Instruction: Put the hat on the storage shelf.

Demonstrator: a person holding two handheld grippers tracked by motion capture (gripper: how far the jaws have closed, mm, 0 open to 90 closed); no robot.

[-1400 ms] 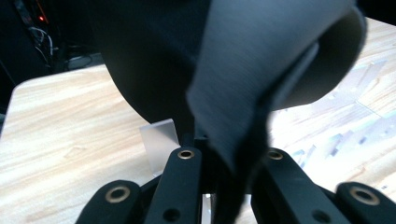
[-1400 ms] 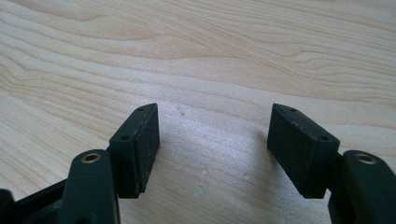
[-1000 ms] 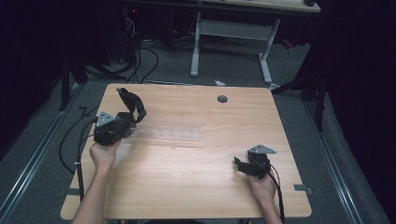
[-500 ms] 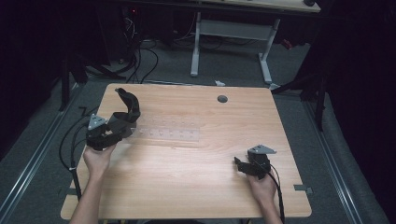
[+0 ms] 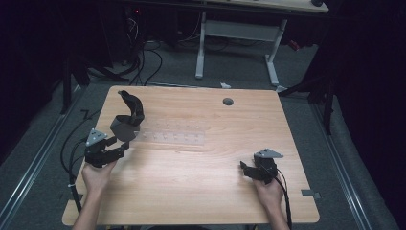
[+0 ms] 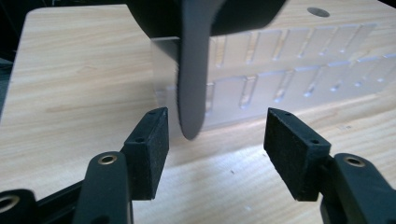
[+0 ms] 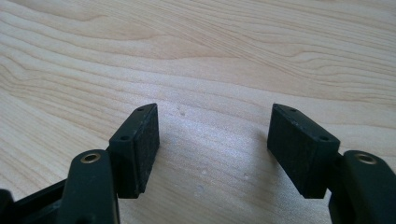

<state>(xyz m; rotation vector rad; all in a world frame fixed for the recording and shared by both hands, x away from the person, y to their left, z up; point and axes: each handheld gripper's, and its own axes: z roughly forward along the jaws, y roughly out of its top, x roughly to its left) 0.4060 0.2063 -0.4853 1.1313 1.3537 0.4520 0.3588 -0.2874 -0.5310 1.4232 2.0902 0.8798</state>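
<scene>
Two grippers, left [image 6: 212, 140] and right [image 7: 212, 144], jaws spread, empty; dark curved object [image 6: 191, 70] top cut off.

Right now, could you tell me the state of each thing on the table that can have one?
Left gripper: open, jaws apart, holding nothing.
Right gripper: open, over bare wood.
Clear tray: flat on the table; I cannot tell if its compartments hold anything.
Dark curved object: at the tray's left end, ungripped.

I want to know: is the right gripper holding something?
No, the right gripper has its fingers wide apart over bare table.
</scene>
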